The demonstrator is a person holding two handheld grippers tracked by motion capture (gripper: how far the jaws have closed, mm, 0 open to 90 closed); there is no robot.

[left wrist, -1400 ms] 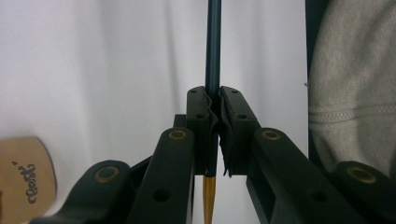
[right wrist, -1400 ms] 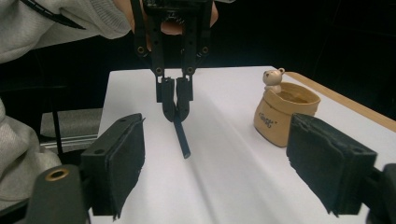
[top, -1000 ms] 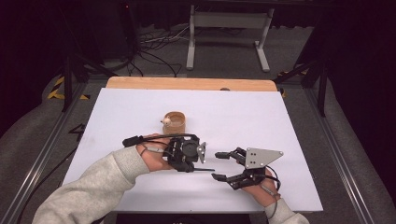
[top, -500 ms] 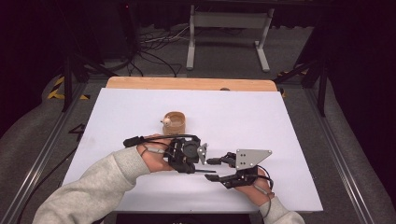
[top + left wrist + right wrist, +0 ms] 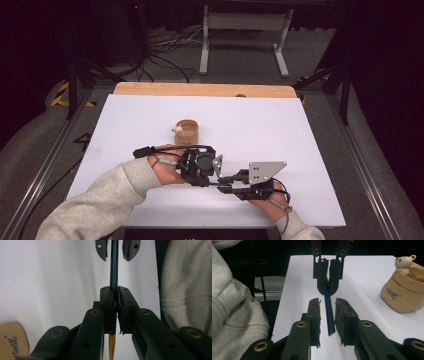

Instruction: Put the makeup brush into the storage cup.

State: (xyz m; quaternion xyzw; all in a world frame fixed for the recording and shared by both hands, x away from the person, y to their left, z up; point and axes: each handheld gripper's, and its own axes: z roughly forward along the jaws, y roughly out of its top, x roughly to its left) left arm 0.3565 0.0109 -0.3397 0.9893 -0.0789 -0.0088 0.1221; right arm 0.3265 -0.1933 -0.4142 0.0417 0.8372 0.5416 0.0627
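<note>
Dark-blue pencil [image 5: 329, 315] clamped in left tool [image 5: 216, 176]; right tool [image 5: 231, 181] open around its free end, above white counter [image 5: 300, 150].

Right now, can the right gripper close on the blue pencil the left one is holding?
Probably yes. The right gripper is open with the blue pencil already between its jaws, nothing blocking. The left gripper is shut on the pencil further along, leaving the free end clear.

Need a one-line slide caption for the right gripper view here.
Open right gripper straddles a dark blue pencil gripped by the left gripper; tan bear pouch beside.
</note>
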